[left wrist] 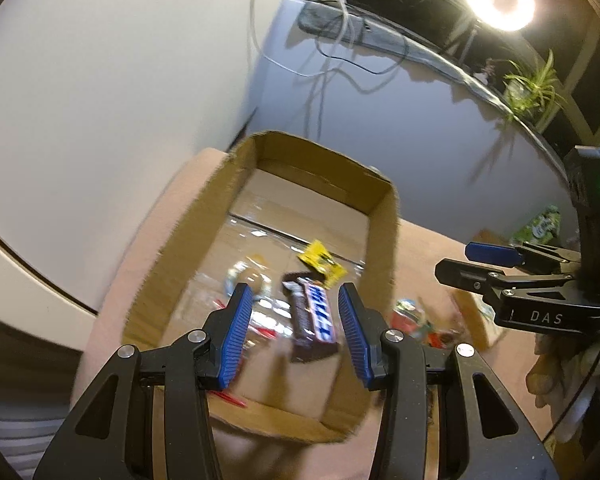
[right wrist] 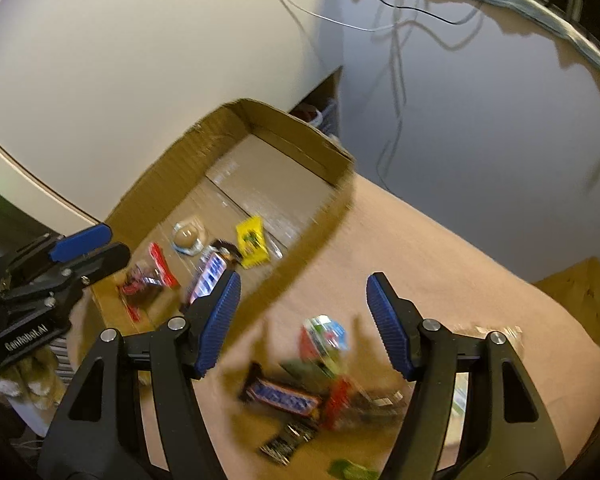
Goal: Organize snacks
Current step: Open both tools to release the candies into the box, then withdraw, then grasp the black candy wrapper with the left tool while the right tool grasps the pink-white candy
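Plainly, we saw:
Box: the cardboard box [right wrist: 284, 136] sat on the pink cloth [right wrist: 440, 248], its wall between the snack groups.
Inside: a Snickers bar [left wrist: 314, 318], a yellow packet [left wrist: 322, 262].
Outside: a blurred pile, perhaps another Snickers [right wrist: 284, 400].
Left gripper [left wrist: 298, 334]: spread, above the box.
Right gripper [right wrist: 304, 328]: spread over the pile.

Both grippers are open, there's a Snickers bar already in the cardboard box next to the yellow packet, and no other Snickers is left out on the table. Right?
Not quite. A second Snickers bar lies out on the table, in the snack pile below the right gripper, as the right wrist view shows. The rest holds: the left gripper is open too, and a Snickers bar lies in the cardboard box near the yellow packet.
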`<state>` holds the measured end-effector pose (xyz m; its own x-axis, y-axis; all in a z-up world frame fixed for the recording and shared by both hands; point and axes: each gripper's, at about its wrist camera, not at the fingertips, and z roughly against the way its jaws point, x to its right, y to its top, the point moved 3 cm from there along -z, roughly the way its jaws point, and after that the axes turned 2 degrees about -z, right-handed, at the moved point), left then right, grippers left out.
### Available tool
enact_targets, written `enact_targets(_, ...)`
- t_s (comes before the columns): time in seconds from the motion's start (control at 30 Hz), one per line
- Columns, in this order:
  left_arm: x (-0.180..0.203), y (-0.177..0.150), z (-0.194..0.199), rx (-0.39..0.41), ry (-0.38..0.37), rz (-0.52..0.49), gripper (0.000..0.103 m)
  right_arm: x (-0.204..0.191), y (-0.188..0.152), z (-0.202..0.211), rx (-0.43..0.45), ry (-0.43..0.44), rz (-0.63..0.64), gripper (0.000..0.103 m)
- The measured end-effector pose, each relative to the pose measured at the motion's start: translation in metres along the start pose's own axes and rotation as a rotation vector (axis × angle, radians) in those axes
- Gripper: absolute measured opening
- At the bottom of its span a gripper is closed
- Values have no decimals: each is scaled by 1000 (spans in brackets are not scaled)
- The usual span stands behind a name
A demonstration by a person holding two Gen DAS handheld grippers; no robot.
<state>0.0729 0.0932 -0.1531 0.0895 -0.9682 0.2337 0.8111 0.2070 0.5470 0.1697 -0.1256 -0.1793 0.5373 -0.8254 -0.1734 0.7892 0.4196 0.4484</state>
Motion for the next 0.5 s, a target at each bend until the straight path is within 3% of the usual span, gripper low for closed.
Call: enact_targets(0.5, 72, -44, -5, -101, -123, -141, 44, 71, -117, 45, -65, -102, -201, 68)
